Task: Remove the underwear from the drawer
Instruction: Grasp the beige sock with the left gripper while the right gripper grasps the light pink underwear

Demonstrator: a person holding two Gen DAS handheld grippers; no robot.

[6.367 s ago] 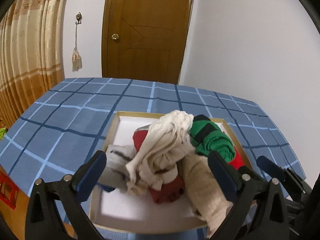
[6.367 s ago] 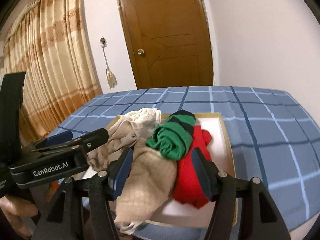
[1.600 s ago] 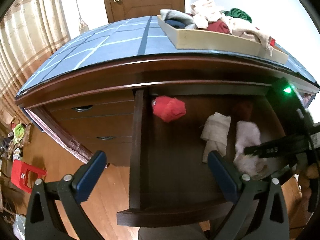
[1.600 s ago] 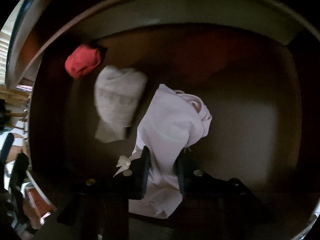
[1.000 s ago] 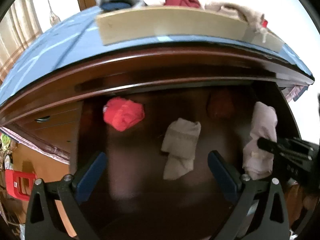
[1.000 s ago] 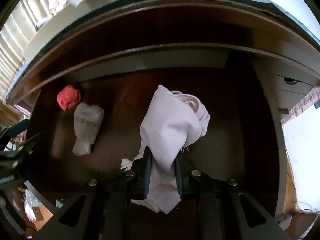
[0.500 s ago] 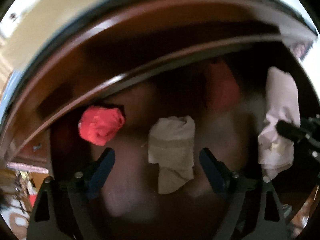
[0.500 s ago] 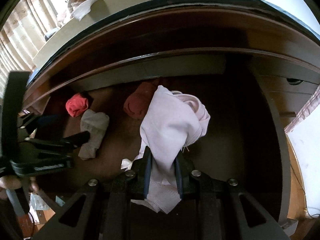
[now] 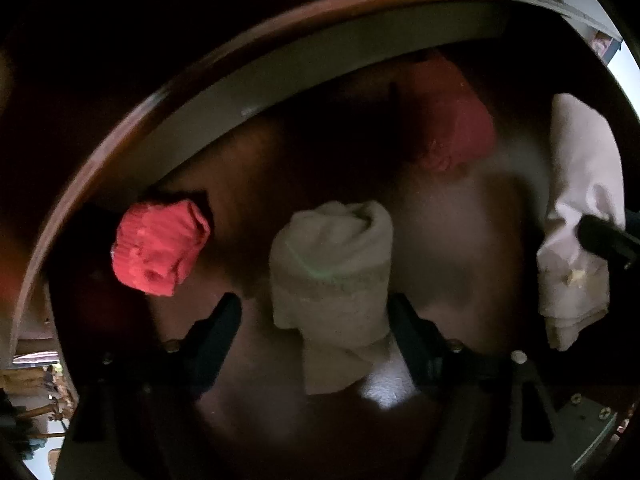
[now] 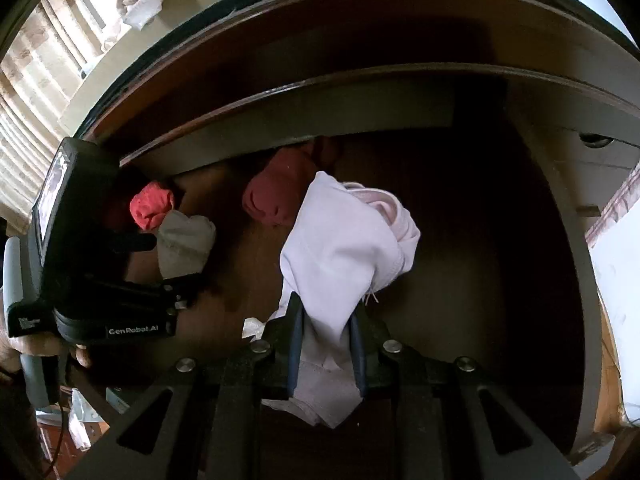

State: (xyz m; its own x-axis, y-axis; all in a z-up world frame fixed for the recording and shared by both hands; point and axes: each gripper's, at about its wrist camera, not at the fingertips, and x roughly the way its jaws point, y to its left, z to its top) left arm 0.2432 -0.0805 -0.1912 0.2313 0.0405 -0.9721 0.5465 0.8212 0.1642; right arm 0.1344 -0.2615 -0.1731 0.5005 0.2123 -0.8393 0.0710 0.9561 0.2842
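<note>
Lowered, left hand-held gripper [image 9: 314, 320] closes around beige roll [image 9: 332, 264]; right [image 10: 326, 344] clamps white underwear [image 10: 340, 248].

A dark wooden dresser [image 10: 360, 32] stands by striped beige curtains [image 10: 36, 76], daylight coming through them.

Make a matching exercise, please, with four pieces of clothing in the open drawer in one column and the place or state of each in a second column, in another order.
Things:
1. pale pink garment
2. cream rolled piece
3. bright red bundle
4. dark red piece

Places or states:
A. lies at the left, against the drawer's back wall
B. between the closing fingers of the left gripper
C. clamped in the right gripper
D. partly hidden behind the pale pink garment in the right wrist view

Pairs: 1-C, 2-B, 3-A, 4-D
</note>
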